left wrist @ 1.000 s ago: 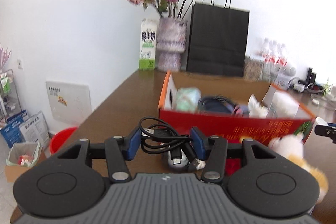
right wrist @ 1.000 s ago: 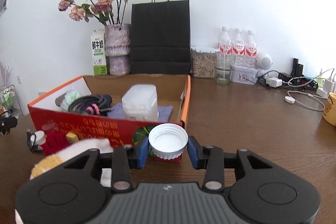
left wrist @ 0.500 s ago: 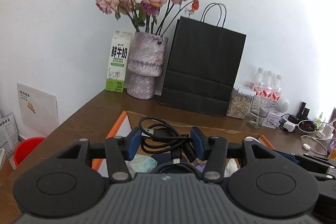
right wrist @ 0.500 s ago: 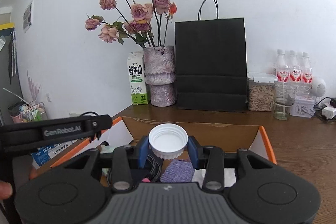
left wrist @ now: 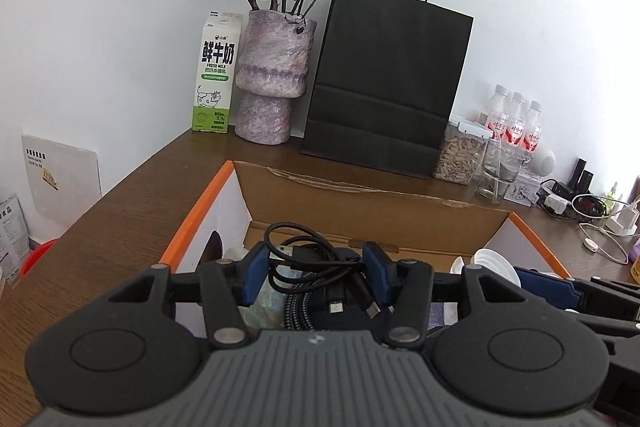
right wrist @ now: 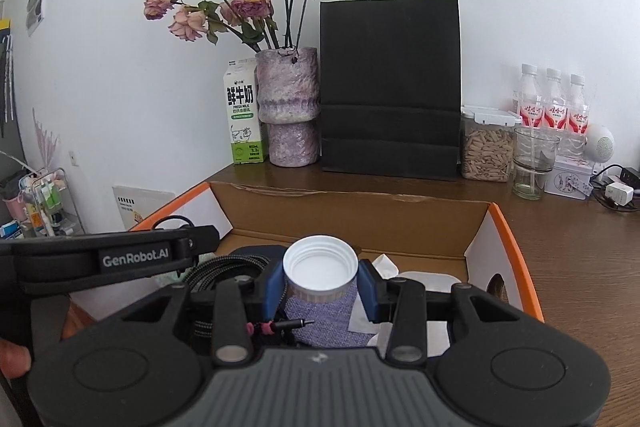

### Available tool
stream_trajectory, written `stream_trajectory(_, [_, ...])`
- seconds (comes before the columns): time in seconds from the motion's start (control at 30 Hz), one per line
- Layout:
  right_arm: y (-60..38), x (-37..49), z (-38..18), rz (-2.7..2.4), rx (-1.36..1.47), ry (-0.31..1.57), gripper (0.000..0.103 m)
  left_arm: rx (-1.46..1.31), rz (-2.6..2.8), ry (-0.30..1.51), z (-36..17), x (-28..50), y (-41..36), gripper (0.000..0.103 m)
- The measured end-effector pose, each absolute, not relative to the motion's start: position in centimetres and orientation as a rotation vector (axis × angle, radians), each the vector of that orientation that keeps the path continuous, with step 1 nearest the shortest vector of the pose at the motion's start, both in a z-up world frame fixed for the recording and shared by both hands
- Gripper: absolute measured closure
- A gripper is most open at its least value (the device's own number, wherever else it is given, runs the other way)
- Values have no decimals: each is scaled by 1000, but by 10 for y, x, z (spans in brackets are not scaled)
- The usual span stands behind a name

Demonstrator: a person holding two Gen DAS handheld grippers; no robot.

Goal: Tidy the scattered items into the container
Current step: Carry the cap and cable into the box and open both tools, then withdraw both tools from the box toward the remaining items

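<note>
My left gripper is shut on a coiled black USB cable and holds it over the open cardboard box with orange edges. My right gripper is shut on a white screw lid, open side up, over the same box. Inside the box lie a braided black cable, a purple cloth and white items. The left gripper's body shows at the left of the right wrist view; the lid shows at the right of the left wrist view.
Behind the box stand a milk carton, a vase of dried roses, a black paper bag, a jar of seeds, a glass and water bottles. Chargers and cables lie at the far right.
Both grippers have risen from in front of the box and moved forward over its open top, each still holding its item. The plush toys by the box front have left view.
</note>
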State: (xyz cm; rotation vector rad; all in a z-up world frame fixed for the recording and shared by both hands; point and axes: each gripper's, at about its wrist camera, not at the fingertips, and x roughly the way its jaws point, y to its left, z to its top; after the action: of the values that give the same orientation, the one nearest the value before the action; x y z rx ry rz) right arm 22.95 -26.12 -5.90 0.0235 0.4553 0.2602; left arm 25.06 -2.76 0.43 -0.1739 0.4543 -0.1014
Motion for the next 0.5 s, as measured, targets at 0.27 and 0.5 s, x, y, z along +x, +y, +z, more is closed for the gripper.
stream_trajectory(0.27, [-266, 221, -54, 260, 45, 382, 2, -148, -35, 307, 18, 235, -28, 0])
stream_trajectory(0.5, [-269, 218, -50, 240, 44, 368, 2, -153, -30, 300, 19, 234, -28, 0])
